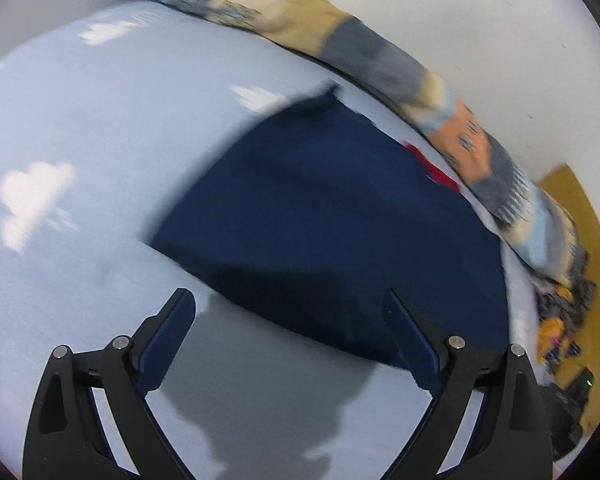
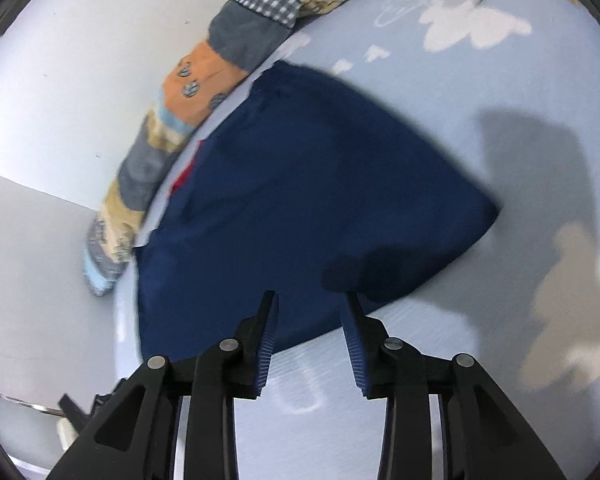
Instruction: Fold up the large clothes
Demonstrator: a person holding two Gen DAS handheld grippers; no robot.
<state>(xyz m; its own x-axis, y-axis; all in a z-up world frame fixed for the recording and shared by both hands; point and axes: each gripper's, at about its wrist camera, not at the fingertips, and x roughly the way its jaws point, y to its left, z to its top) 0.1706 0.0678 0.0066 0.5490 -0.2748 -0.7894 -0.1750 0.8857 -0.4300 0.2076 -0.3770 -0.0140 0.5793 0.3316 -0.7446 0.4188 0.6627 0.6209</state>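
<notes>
Hovering with jaws apart, left gripper (image 1: 288,300) and right gripper (image 2: 310,300) hold nothing above unlabelled navy garment (image 1: 332,216)

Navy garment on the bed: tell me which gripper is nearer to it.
Right. The right gripper has its fingertips over the navy garment edge; the left gripper hovers open just short of its near edge.

Navy garment (image 1: 332,216), apparently red-trimmed, on pale-blue cloud-print sheet (image 1: 100,128)
</notes>
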